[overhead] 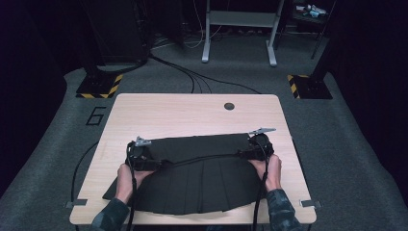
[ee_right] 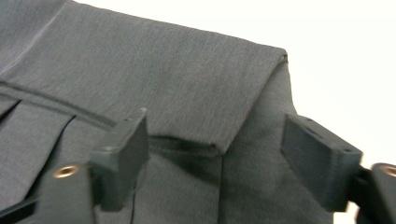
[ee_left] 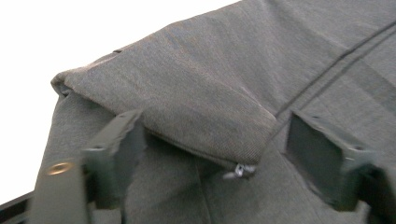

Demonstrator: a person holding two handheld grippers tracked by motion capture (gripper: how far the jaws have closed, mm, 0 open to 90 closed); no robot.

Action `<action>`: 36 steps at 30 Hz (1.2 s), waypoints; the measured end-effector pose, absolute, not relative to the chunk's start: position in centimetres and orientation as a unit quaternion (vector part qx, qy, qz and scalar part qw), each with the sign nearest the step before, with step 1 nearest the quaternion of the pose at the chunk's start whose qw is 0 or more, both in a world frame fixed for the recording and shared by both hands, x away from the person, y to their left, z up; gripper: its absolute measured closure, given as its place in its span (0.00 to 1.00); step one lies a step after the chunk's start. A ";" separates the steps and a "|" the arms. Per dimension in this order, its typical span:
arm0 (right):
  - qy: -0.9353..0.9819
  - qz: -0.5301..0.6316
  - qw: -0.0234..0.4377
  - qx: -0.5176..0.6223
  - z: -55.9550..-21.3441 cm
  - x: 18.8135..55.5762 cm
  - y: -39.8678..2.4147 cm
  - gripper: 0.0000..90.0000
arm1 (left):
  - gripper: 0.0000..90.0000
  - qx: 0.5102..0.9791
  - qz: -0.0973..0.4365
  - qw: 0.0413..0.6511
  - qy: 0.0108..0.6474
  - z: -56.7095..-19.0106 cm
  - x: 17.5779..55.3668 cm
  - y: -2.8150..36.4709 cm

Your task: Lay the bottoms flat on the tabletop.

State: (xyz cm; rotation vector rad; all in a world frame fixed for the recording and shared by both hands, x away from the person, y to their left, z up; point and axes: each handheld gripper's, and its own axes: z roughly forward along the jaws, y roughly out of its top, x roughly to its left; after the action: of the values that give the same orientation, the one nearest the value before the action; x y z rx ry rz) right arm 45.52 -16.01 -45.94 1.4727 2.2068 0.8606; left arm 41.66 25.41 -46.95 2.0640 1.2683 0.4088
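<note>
Sleeved forearms enter at near table edge, each hand on gripper. Left gripper [overhead: 140,153] jaws spread wide over folded-down waistband corner, zipper pull [ee_left: 239,171] between them, nothing clamped. Right gripper [overhead: 258,144] same at right corner: jaws wide apart, empty. Dark pleated skirt [overhead: 202,185] lies flat on near half of wooden table [overhead: 192,113], top edge folded toward person, hem at near edge. Fabric looks light, soft, limp; best grip judged at doubled waistband corners. Floor left of table: painted "6" [overhead: 95,116]. No garment label legible.

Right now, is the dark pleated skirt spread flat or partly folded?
Partly folded. The skirt's waistband end is turned over onto the pleats, its folded edge running across between the left gripper and right gripper, both open.
</note>
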 end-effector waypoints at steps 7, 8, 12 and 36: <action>0.770 0.309 0.168 0.532 -46.4 46.0 -15.9 0.48 | 0.42 0.794 0.155 0.325 0.489 -47.6 41.8 25.4; 0.776 0.307 0.171 0.524 -46.5 46.0 -16.0 0.52 | 0.46 0.799 0.151 0.321 0.485 -47.6 41.8 25.5; 0.776 0.300 0.178 0.525 -46.7 45.9 -15.7 0.71 | 0.69 0.802 0.150 0.311 0.487 -48.3 41.7 25.4; 0.757 0.311 0.195 0.540 -38.8 53.3 -14.0 0.78 | 0.73 0.702 0.177 0.379 0.577 -40.9 51.1 27.4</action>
State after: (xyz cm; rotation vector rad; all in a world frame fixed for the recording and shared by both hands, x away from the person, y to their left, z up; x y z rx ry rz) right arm 53.33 -14.03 -38.76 1.5132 2.1229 0.8713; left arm 51.05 27.38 -40.93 1.7928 1.4745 0.4515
